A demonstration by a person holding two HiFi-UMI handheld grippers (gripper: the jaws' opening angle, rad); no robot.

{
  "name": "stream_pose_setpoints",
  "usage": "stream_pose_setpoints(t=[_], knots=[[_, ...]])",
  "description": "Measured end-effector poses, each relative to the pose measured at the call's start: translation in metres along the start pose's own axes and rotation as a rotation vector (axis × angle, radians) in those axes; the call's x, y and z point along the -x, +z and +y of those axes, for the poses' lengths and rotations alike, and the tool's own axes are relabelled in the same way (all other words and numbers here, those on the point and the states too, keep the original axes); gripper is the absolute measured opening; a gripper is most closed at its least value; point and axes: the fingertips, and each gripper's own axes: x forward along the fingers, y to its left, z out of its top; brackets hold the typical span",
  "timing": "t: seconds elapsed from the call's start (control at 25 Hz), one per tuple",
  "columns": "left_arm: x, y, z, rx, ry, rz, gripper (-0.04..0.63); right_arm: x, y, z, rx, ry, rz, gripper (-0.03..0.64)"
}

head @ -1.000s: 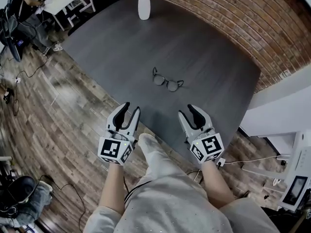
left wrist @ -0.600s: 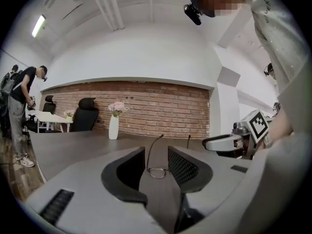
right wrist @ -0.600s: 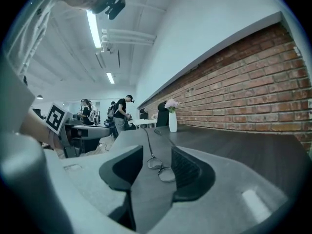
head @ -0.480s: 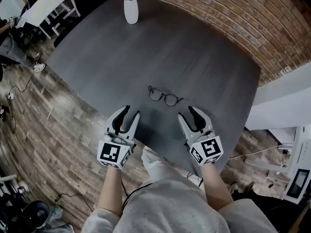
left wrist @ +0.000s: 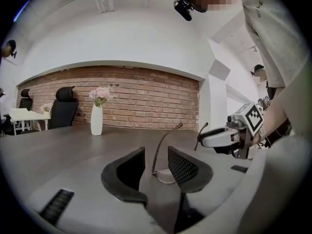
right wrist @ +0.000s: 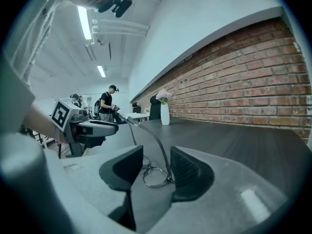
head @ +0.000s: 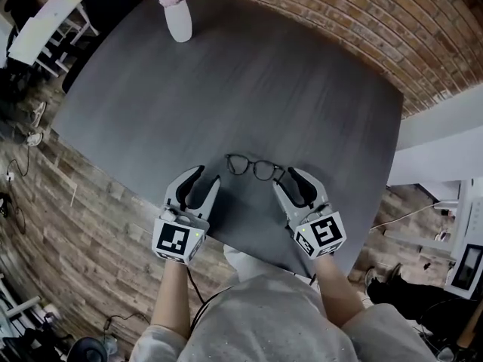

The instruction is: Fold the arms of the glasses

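Observation:
Dark-rimmed glasses (head: 253,168) rest on the grey table (head: 302,89), arms unfolded and sticking up. My left gripper (head: 204,179) is open just short of their left end; in the left gripper view one arm of the glasses (left wrist: 163,145) rises in the gap ahead of my left gripper (left wrist: 156,162). My right gripper (head: 289,178) is open beside their right end. Its jaws have just been opening wider. In the right gripper view the glasses (right wrist: 155,175) lie just ahead of my right gripper (right wrist: 157,165), and no pad touches them.
A white vase with pink flowers (head: 179,17) stands at the table's far side. A brick wall (head: 362,21) runs behind the table. The table's near edge lies under my wrists. A white desk (head: 38,29) and wooden floor are off to the left.
Both grippers have moved forward over the table's near edge and now flank the glasses. The glasses have not moved on the table.

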Motion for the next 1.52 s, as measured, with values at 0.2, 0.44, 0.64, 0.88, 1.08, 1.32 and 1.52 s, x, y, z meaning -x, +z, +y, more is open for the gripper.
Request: stream_pose_setpoints(t=[0.2, 0.44, 0.64, 0.88, 1.08, 1.32, 1.52], knots=[[-0.016, -0.003, 0.005, 0.011, -0.036, 0.015, 0.144, -0.007, -0.007, -0.005, 0.000, -0.010, 0.007, 0.163], [-0.024, -0.011, 0.002, 0.008, -0.077, 0.044, 0.144, -0.011, -0.003, -0.006, 0.007, -0.032, -0.007, 0.117], [-0.033, -0.008, 0.005, 0.013, -0.117, 0.051, 0.144, -0.013, -0.004, -0.005, 0.010, -0.056, -0.001, 0.100], [-0.046, -0.009, 0.005, 0.014, -0.174, 0.068, 0.144, -0.016, -0.004, -0.009, 0.018, -0.097, 0.012, 0.068], [-0.051, -0.010, 0.005, 0.014, -0.215, 0.080, 0.144, -0.022, -0.006, -0.007, 0.060, -0.113, 0.038, 0.040], [-0.053, -0.016, 0.012, 0.001, -0.246, 0.093, 0.144, -0.034, -0.006, 0.001, 0.117, -0.119, 0.098, 0.032], [-0.055, -0.018, 0.014, 0.017, -0.264, 0.095, 0.144, -0.046, -0.008, 0.004, 0.262, -0.126, 0.181, 0.023]])
